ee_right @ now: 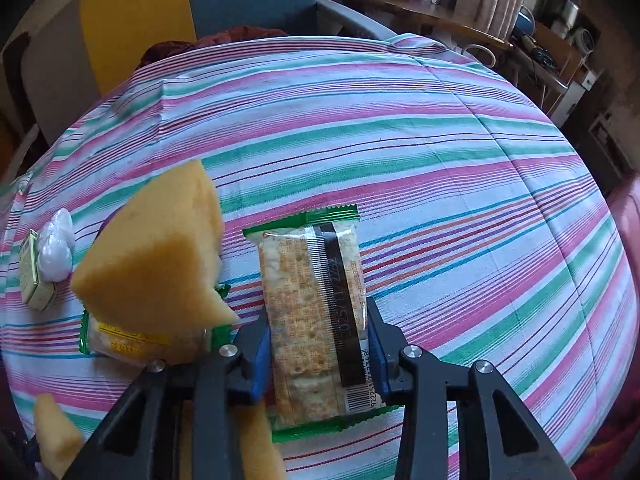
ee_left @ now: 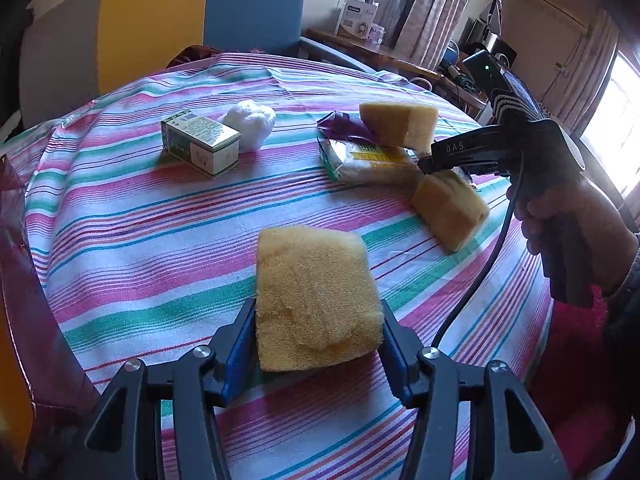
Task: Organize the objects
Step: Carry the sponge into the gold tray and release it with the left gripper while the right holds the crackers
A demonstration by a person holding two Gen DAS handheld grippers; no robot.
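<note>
The cracker packet, a clear sleeve with green crimped ends and a black printed band, sat lengthwise between the fingers of the right gripper, which was clamped on its lower half, above the striped tablecloth. The smooth film could slip from the pads, and excess squeeze would probably crush the crackers. At 9 o'clock, a yellow sponge leaned on a second packet; a careless sweep could topple it. The left gripper was closed on another sponge, porous and compressible, low over the cloth; it could spring free. A small green box and white wad lay at 11 o'clock.
</note>
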